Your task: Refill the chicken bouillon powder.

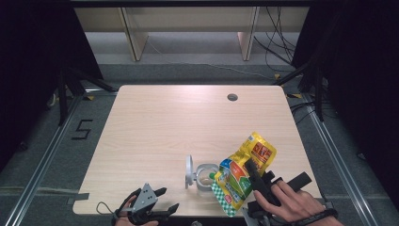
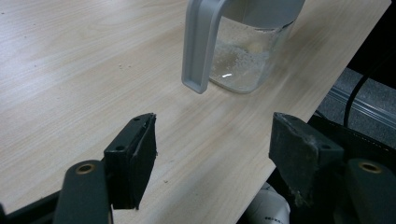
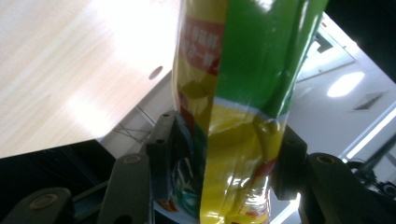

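Observation:
A yellow and green spouted pouch (image 1: pixel 244 169) hangs tilted over the table's front right, with my right gripper (image 1: pixel 255 175) shut on its middle. In the right gripper view both pads squeeze the pouch (image 3: pixel 238 93), which bulges between them. The pouch's small green spout sits at the mouth of a clear jug (image 1: pixel 205 177) with a grey handle (image 1: pixel 189 172). My left gripper (image 1: pixel 168 198) rests open at the front edge, left of the jug. Its jaws (image 2: pixel 212 140) hold nothing, and the jug (image 2: pixel 243 60), with a little liquid in its bottom, stands ahead of them.
The light wooden table (image 1: pixel 188 122) has a round cable hole (image 1: pixel 232 97) at the back right. The table's front edge runs close under both hands. Cables and shelf legs lie on the floor beyond the table's far edge.

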`<action>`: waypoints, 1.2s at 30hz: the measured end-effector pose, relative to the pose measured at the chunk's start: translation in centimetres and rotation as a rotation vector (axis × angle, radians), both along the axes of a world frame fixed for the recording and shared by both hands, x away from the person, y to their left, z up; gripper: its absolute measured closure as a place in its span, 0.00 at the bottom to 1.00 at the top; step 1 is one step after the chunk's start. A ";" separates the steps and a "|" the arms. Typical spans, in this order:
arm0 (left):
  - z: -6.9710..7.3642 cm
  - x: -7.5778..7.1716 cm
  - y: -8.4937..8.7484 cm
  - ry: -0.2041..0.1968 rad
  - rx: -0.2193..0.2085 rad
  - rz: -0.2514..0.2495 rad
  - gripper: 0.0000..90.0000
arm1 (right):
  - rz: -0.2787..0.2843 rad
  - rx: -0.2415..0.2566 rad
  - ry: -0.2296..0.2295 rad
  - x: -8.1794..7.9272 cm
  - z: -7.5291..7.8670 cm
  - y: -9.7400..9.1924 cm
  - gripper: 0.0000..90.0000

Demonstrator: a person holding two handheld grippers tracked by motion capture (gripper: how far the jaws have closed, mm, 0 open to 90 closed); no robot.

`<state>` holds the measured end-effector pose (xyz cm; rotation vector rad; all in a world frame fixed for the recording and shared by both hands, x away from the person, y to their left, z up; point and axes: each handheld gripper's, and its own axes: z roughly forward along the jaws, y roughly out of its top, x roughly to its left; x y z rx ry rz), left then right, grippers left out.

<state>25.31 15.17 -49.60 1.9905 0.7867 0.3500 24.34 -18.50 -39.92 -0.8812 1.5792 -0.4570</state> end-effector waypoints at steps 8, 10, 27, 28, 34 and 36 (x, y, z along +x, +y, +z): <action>0.0 -0.1 0.0 0.013 0.000 0.012 0.35 | 0.008 0.001 0.001 0.1 0.1 -0.1 0.61; 0.0 -0.1 -0.1 0.016 -0.014 0.011 0.35 | 0.009 -0.010 0.009 0.1 0.0 0.0 0.61; 0.0 0.0 0.0 0.001 0.000 -0.001 0.35 | -0.006 0.064 0.034 0.1 -0.1 -0.4 0.61; 0.0 0.0 0.0 0.001 -0.001 0.000 0.35 | -0.005 0.061 0.034 0.1 -0.1 -0.4 0.61; 0.0 0.0 0.0 0.000 -0.001 0.000 0.35 | -0.018 0.074 0.031 -0.1 -0.1 -0.5 0.61; 0.0 0.0 0.0 -0.001 0.000 -0.001 0.35 | -0.019 0.075 0.033 -0.1 -0.1 -0.5 0.61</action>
